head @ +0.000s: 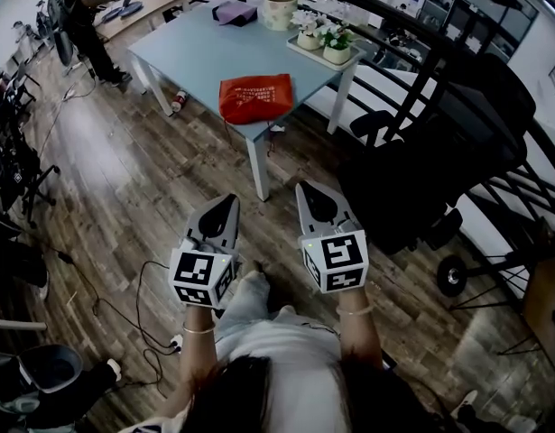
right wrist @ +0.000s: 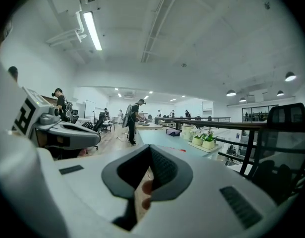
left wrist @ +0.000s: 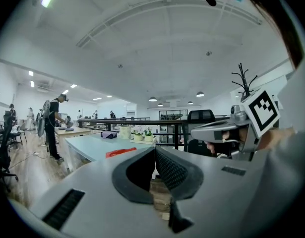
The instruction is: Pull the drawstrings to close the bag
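- Left claw (head: 230, 198): held low in front of the person's body with its nose toward 12 o'clock. The jaws are pressed together with nothing between them.
- Bench (head: 196, 52): at 12 o'clock, well apart from both claws across open floor. I judge this a carrying pose, out of reach of the bench.
- Bag (head: 255, 97): red, lying flat near the bench's near edge. The dark print across it is too small to read. I cannot make out the strings, or whether the mouth is drawn shut.
- Right claw (head: 306, 188): just beside the left, at its 3 o'clock and level with it. Its jaws are also together and empty.
- Plants (head: 324, 39): at 1 o'clock of the bag, clear of it.
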The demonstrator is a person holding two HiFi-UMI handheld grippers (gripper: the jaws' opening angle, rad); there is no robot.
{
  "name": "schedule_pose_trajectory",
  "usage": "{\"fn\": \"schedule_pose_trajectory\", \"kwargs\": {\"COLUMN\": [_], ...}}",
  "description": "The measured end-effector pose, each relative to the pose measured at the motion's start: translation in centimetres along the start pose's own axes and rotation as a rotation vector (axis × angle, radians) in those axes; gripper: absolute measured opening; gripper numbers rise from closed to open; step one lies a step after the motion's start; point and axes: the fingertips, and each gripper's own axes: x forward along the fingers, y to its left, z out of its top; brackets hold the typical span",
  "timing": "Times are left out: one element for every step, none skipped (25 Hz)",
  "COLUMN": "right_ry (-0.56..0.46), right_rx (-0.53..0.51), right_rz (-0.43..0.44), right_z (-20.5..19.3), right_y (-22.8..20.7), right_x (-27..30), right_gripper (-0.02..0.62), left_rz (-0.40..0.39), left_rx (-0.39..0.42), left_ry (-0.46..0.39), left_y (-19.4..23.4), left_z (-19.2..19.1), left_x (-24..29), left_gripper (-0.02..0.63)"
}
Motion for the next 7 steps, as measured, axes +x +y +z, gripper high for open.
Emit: {"fn": "schedule_pose_trajectory", "kwargs": {"right_ry": [0.000,0.002,0.005,0.007,0.009,0.010,0.010], "right_rx": [0.001,0.000,-0.001,-0.001,-0.001,0.000,0.001], "right_rz": [-0.001,-0.002,-0.002,-0.001,0.000,0.000,0.001], "right_z": [0.0,-0.1,-0.2,-0.3,-0.3,-0.3,-0.3], "right_y": [-0.1,-0.2,-0.3,-0.5,-0.7,-0.9,-1.1], "right_x": [0.4,0.8,1.4,2.0,2.6,3.3,3.9], "right_gripper": [0.026,0.026,0.026,0.026,0.026,0.026,0.026], "left_rz": [-0.001,-0.002,-0.003,-0.003,-0.002,-0.002,-0.002], "left_rx": [0.005,0.007,0.005,0.003,0.004,0.006,0.010], "left_ry": [0.000,-0.001,-0.003,-0.004,-0.005,-0.005,-0.005], "left_y": [0.3,0.6,1.0,1.4,1.8,2.3,2.7], "left_z": [0.1,0.2,0.3,0.4,0.5,0.6,0.7], "left_x": [0.4,0.8,1.3,1.9,2.5,3.2,3.8], "left_gripper": [0.018,0.018,0.018,0.018,0.018,0.018,0.018]}}
